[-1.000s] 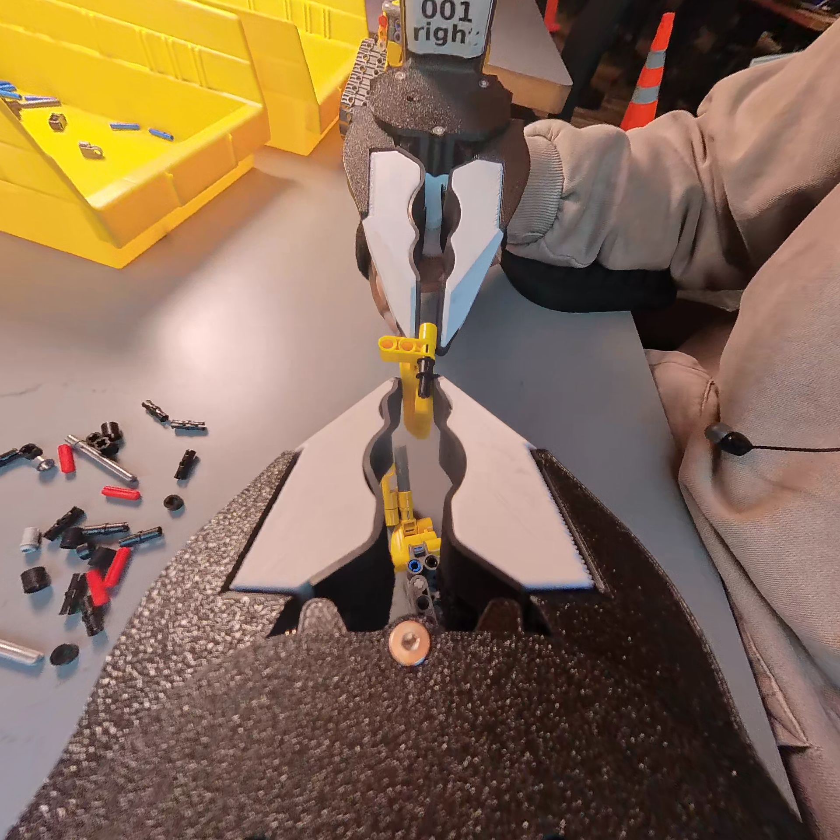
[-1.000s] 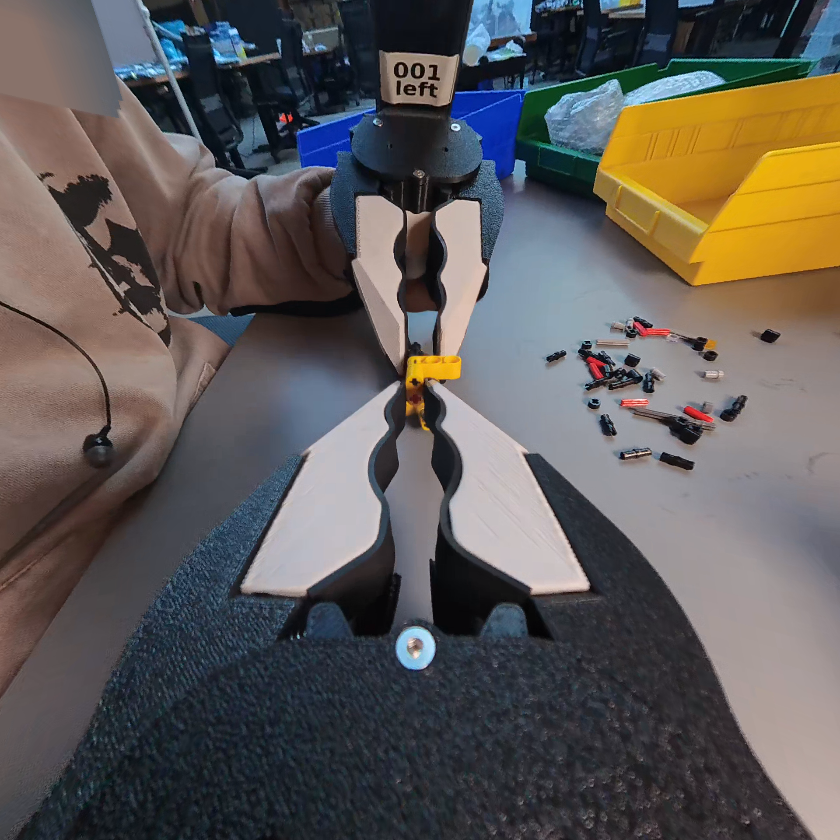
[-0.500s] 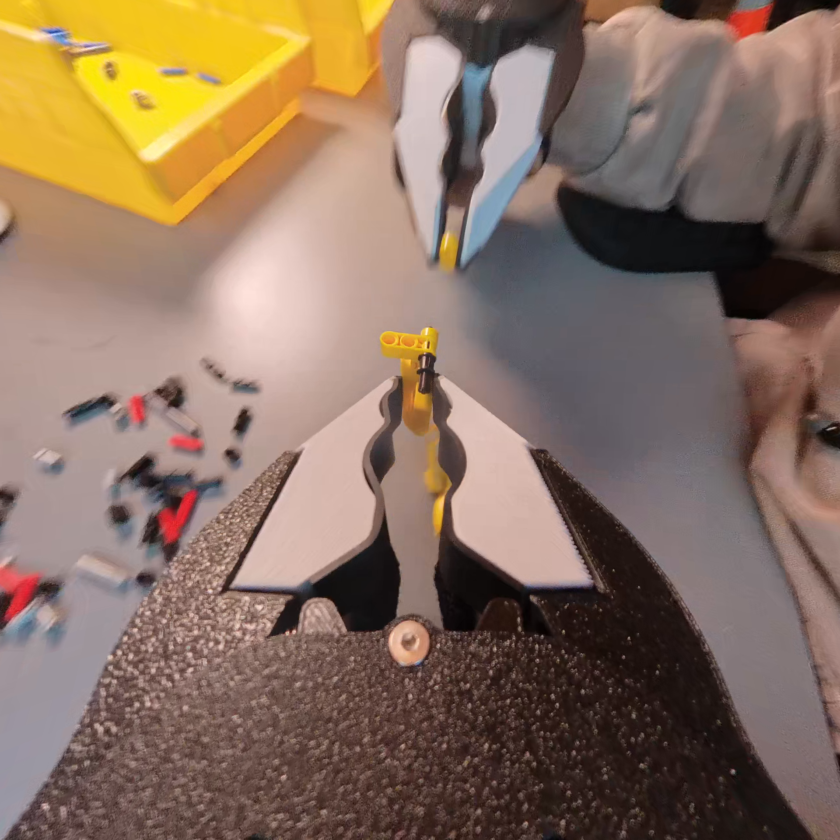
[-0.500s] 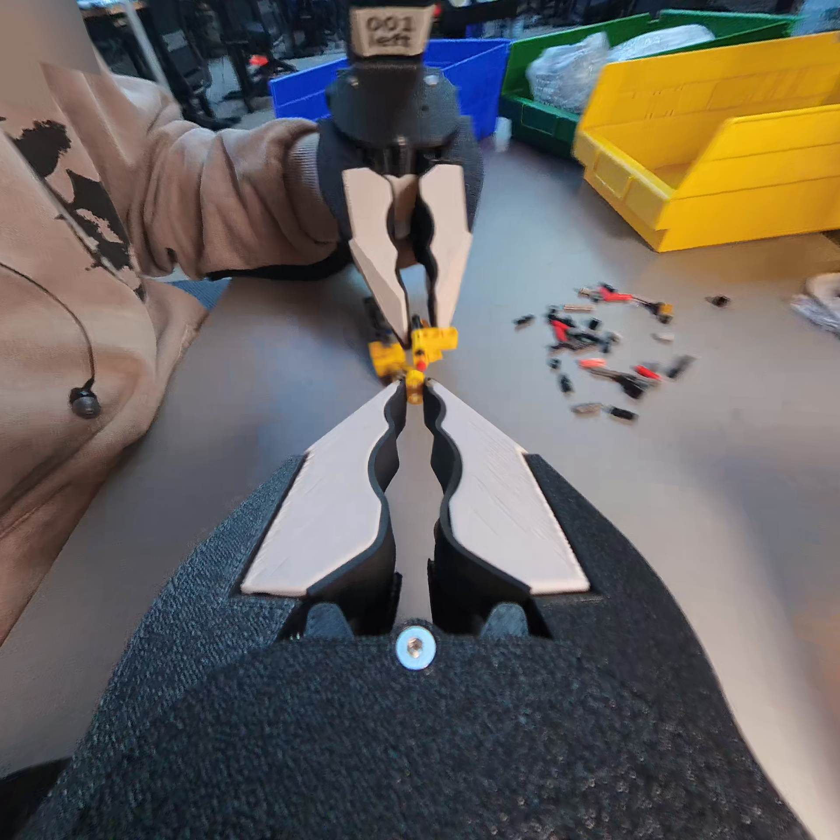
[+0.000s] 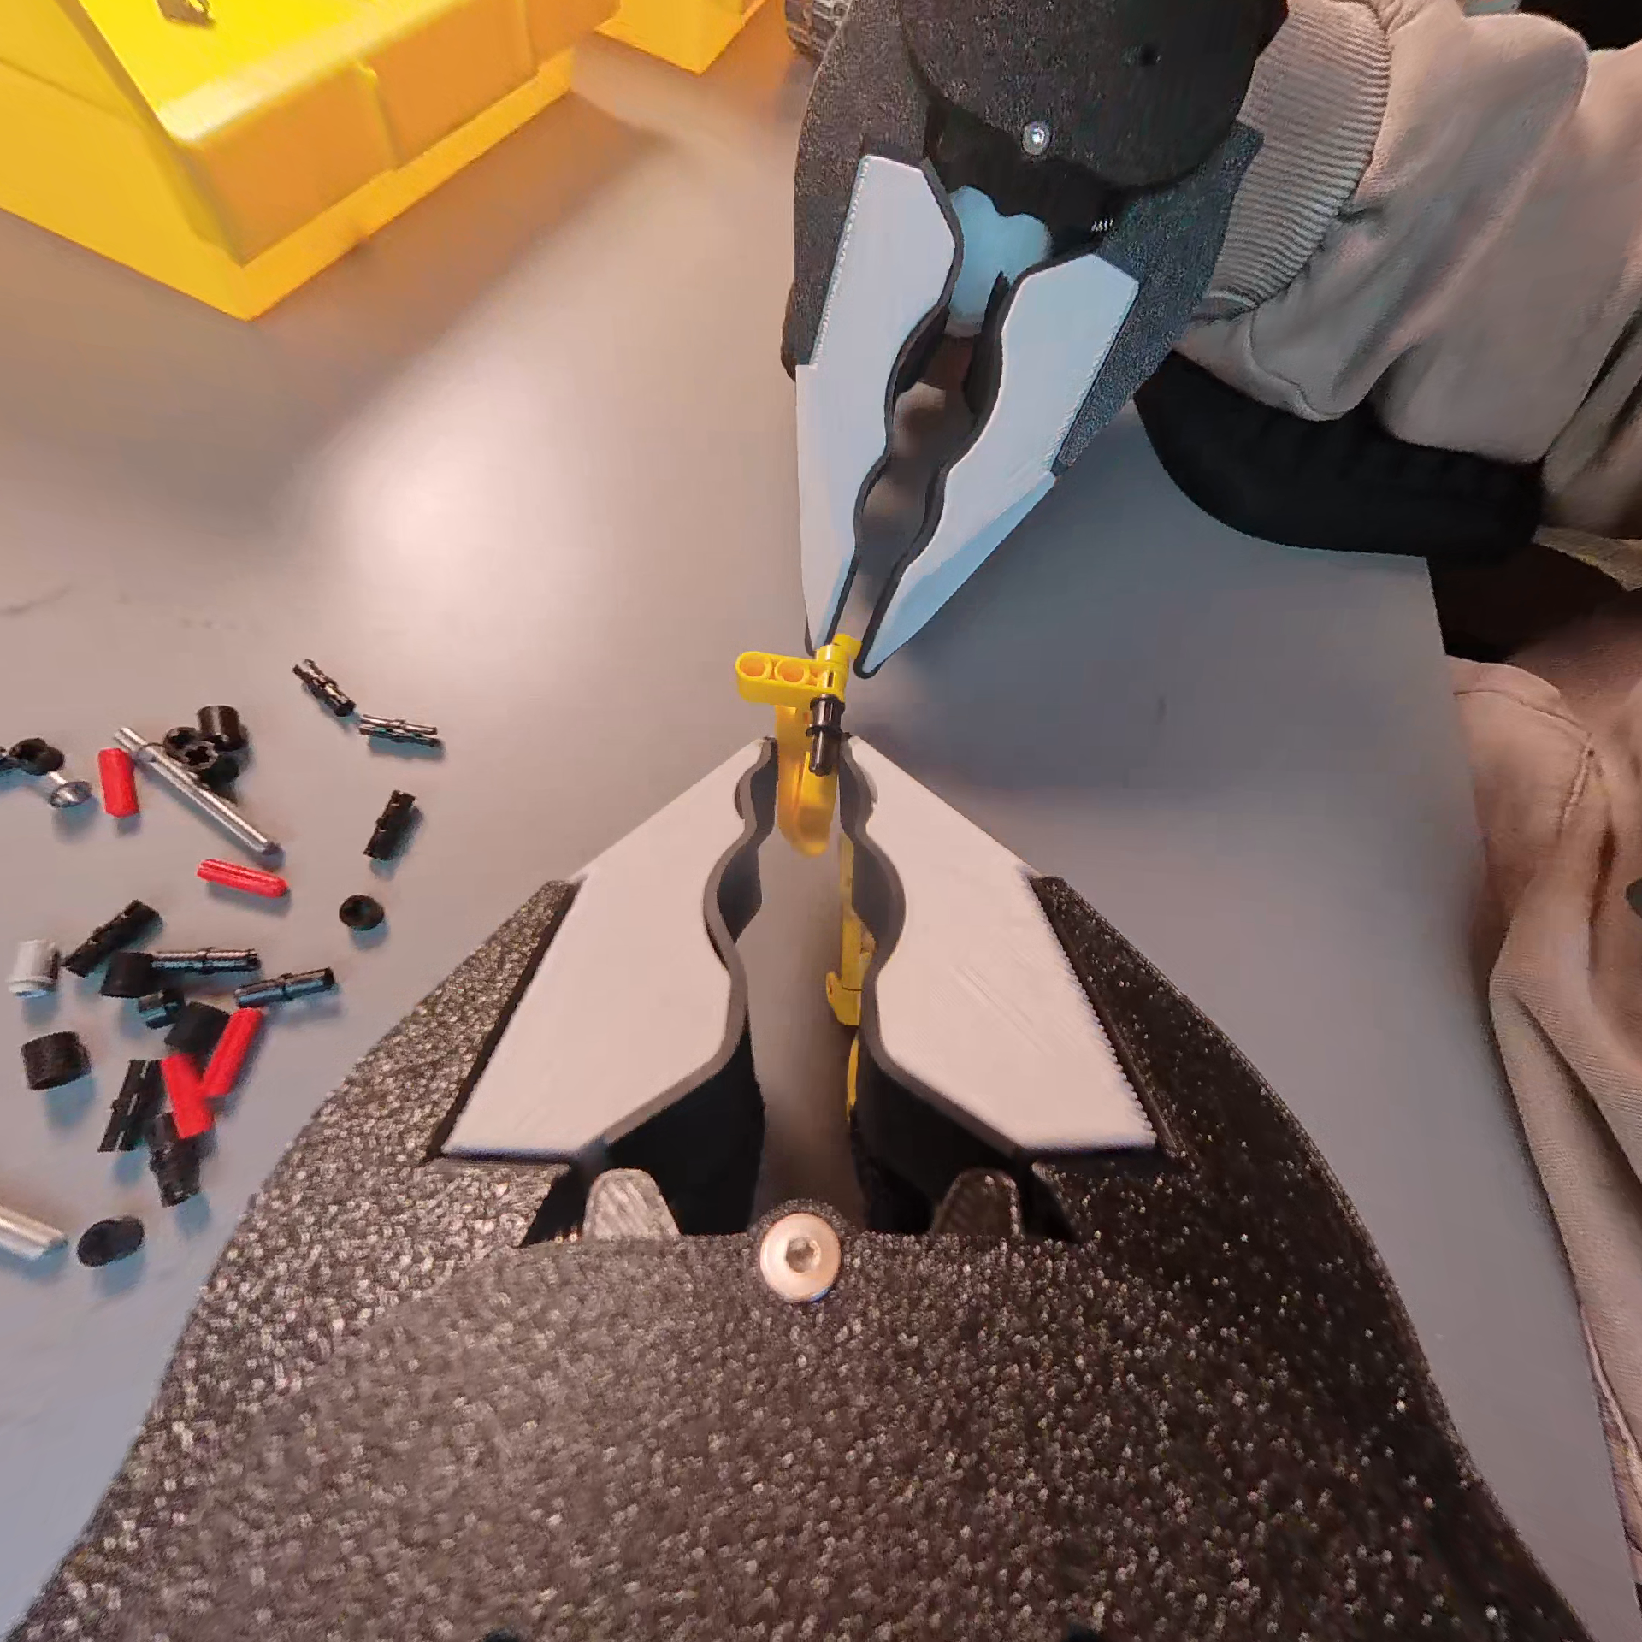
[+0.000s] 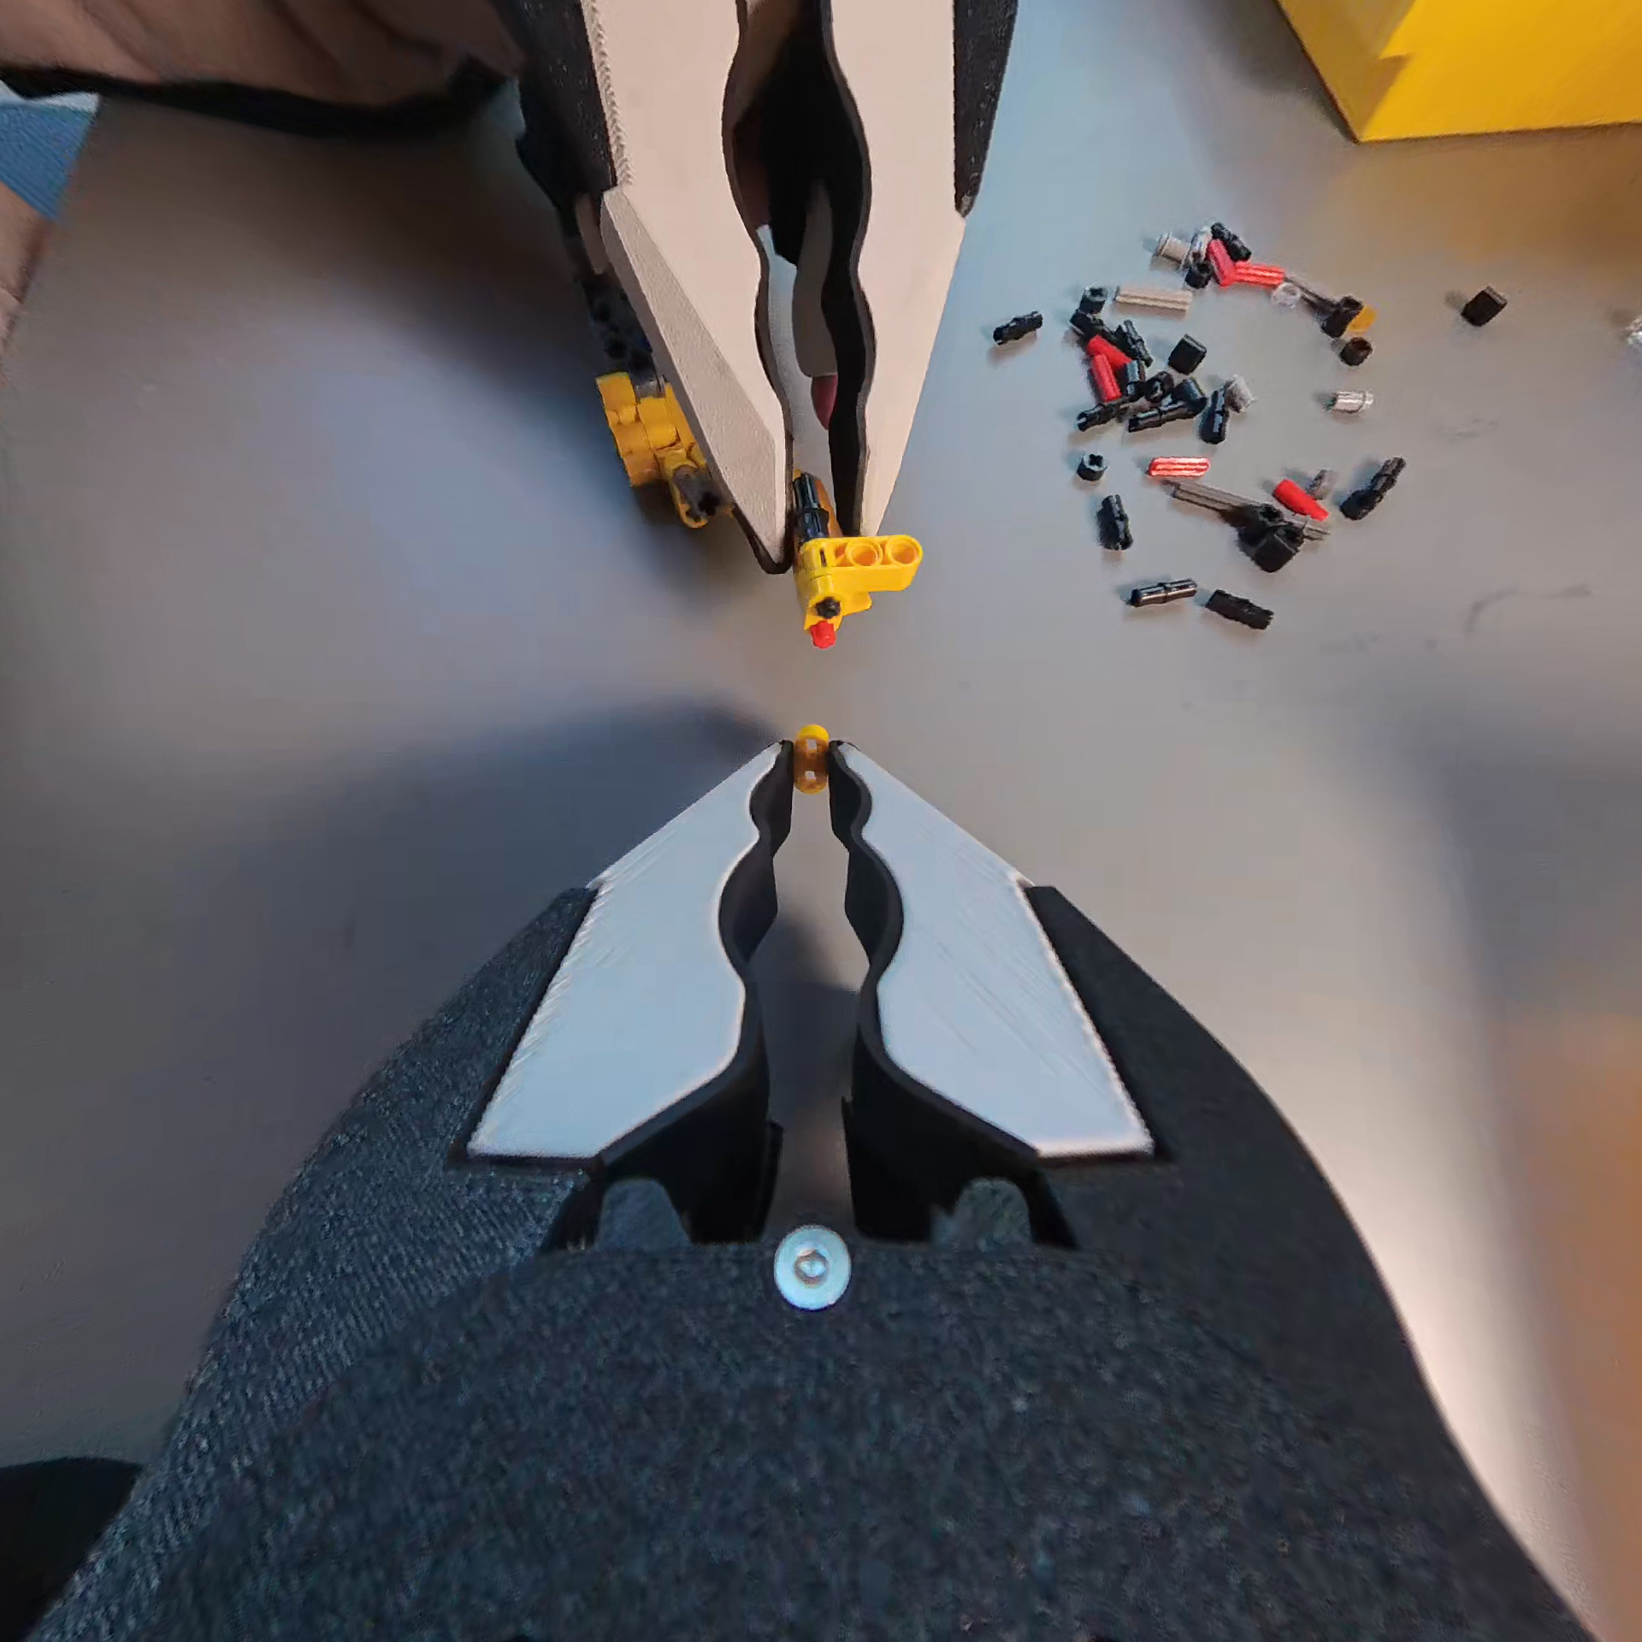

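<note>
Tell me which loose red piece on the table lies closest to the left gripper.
The ridged red pin lying flat on its own, just below the grey metal axle. The other red pieces sit farther left from the left gripper.

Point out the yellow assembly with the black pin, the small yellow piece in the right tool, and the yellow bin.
yellow assembly (image 5: 780, 671): left wrist view, on its holed crossbar.
small yellow piece (image 6: 810, 755): right wrist view, on its exposed end between the tool's tips.
yellow bin (image 5: 293, 133): left wrist view, on its outer wall.

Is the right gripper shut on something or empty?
Shut on a small yellow piece: the right gripper pinches it at its tips, short of the yellow assembly.
</note>
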The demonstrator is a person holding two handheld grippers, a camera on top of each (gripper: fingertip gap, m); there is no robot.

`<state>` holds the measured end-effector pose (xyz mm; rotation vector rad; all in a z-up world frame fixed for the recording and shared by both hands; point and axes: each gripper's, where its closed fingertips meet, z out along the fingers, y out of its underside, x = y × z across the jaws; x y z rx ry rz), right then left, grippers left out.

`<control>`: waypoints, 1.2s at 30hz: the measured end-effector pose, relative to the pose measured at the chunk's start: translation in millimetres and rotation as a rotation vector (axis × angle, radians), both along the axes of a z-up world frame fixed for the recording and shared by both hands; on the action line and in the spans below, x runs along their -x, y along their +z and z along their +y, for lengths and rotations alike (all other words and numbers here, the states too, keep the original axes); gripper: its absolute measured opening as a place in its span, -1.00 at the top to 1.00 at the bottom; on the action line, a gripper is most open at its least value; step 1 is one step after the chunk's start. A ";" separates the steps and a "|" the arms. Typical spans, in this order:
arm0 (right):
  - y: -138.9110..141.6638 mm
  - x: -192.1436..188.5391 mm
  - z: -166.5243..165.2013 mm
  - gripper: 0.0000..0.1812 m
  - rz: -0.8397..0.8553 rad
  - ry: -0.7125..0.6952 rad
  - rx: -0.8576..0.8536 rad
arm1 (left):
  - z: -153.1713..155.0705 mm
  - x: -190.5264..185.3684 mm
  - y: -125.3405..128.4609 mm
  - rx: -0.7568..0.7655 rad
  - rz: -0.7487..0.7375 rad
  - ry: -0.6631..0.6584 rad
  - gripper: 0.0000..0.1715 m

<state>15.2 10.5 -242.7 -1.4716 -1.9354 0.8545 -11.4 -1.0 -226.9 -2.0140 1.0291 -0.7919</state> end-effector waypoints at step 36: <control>60.9 22.7 -31.8 0.95 0.316 0.060 0.150 | -20.1 -10.1 34.6 -0.098 -0.141 -0.068 0.83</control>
